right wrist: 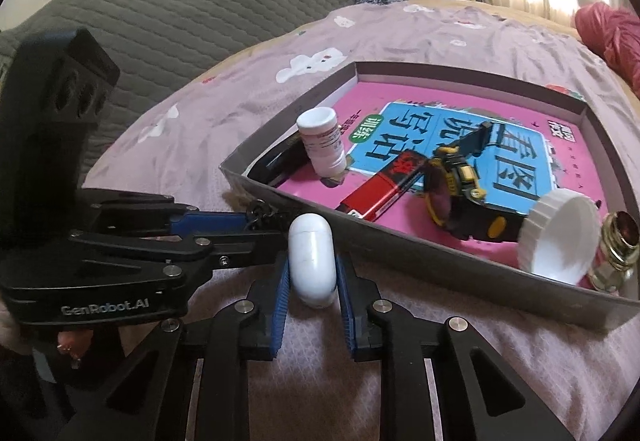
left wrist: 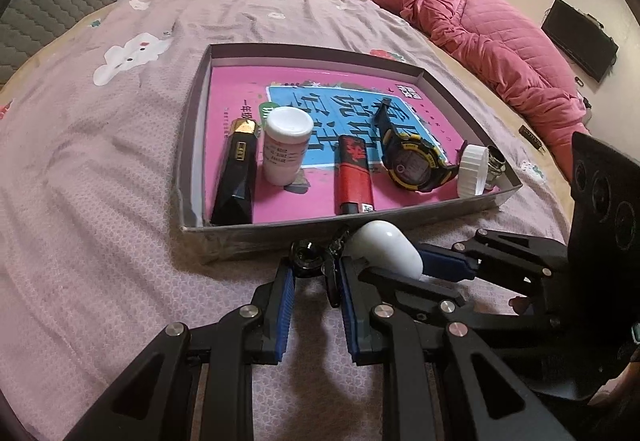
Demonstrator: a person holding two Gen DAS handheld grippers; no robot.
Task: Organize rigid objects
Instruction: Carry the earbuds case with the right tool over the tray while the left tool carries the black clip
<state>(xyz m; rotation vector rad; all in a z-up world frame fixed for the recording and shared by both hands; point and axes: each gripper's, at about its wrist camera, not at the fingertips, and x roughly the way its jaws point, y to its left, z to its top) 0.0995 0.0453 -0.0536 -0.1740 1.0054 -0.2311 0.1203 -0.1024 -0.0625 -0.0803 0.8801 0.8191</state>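
Note:
A white capsule-shaped case lies on the pink bedsheet just in front of the grey box's near wall. My right gripper is shut on it, blue pads pressing both sides. Beside it, my left gripper is shut on a small black keychain, also right at the box's near wall. In the left wrist view the right gripper comes in from the right with the white case. In the right wrist view the left gripper reaches in from the left, holding the keychain.
The shallow box has a pink book in the bottom, with a black gold-topped stick, white pill bottle, red lighter, black-yellow watch, white cap and small glass bottle on it. A pink quilt lies at the right.

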